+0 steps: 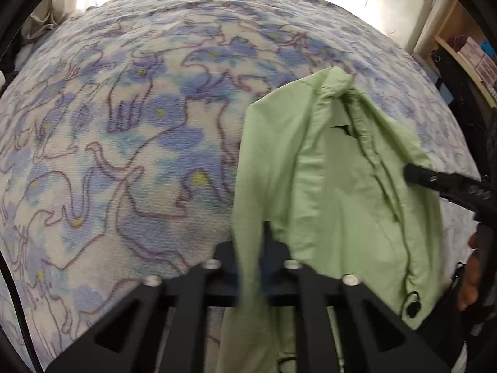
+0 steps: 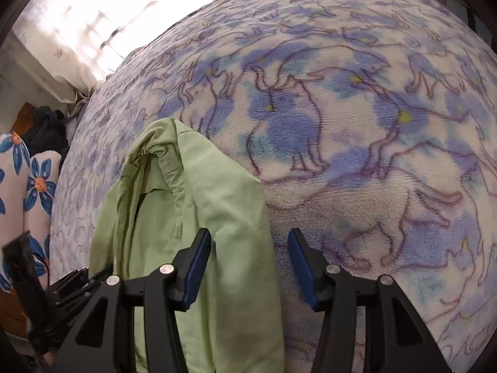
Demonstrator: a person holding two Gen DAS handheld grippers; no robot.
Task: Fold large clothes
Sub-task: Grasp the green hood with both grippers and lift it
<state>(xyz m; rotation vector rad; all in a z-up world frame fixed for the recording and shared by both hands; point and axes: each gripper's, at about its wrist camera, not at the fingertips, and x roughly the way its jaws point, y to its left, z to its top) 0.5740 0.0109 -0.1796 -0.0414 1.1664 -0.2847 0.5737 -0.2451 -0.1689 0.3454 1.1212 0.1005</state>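
A light green shirt (image 1: 335, 186) lies on the bed, its collar end far from me and its near part draped over my left gripper (image 1: 251, 258). The cloth hides that gripper's fingertips, and a strip of it hangs down between the finger mounts. In the right wrist view the shirt (image 2: 192, 211) lies at the left. My right gripper (image 2: 248, 264) is open, its blue-padded fingers (image 2: 198, 267) spread over the shirt's right edge, holding nothing. The right gripper's finger also shows in the left wrist view (image 1: 441, 183), resting over the shirt.
The bed is covered by a white fleece blanket (image 1: 124, 124) with blue and purple animal outlines. A flower-print pillow (image 2: 28, 192) lies at the bed's left. A wooden shelf (image 1: 466, 62) stands at the right. Curtained windows (image 2: 93, 25) are behind the bed.
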